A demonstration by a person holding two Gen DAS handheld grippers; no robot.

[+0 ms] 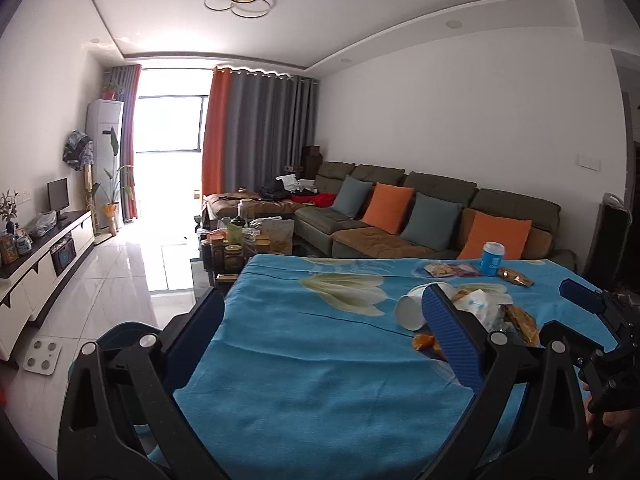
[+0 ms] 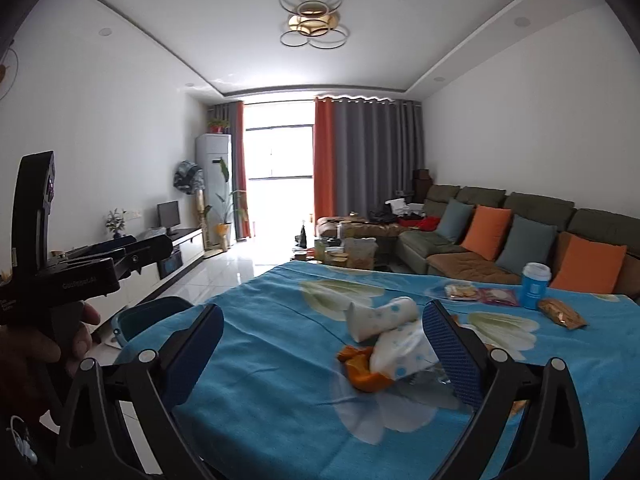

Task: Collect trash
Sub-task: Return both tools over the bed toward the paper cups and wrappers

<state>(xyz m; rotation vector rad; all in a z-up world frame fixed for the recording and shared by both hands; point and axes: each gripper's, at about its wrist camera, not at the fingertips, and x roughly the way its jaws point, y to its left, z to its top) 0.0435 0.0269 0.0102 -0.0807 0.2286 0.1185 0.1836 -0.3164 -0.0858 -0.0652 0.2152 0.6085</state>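
Observation:
A pile of trash lies on the table's blue flowered cloth (image 2: 288, 392): a tipped white paper cup (image 2: 380, 316), a crumpled dotted tissue (image 2: 404, 348), orange peel (image 2: 360, 368) and clear wrappers. In the left wrist view the cup (image 1: 412, 308), peel (image 1: 424, 342) and wrappers (image 1: 516, 320) show by my right fingertip. My left gripper (image 1: 324, 336) is open and empty above the cloth, left of the pile. My right gripper (image 2: 324, 348) is open and empty, its jaws standing either side of the pile. A blue-grey bin (image 2: 148, 316) stands at the table's left edge.
A blue lidded cup (image 2: 534, 284), flat snack packets (image 2: 480, 294) and a wrapped snack (image 2: 560, 312) lie at the table's far right. A sofa with cushions (image 2: 500, 240) runs along the right. A cluttered coffee table (image 1: 240, 240) stands beyond. A TV bench (image 1: 40, 268) is on the left.

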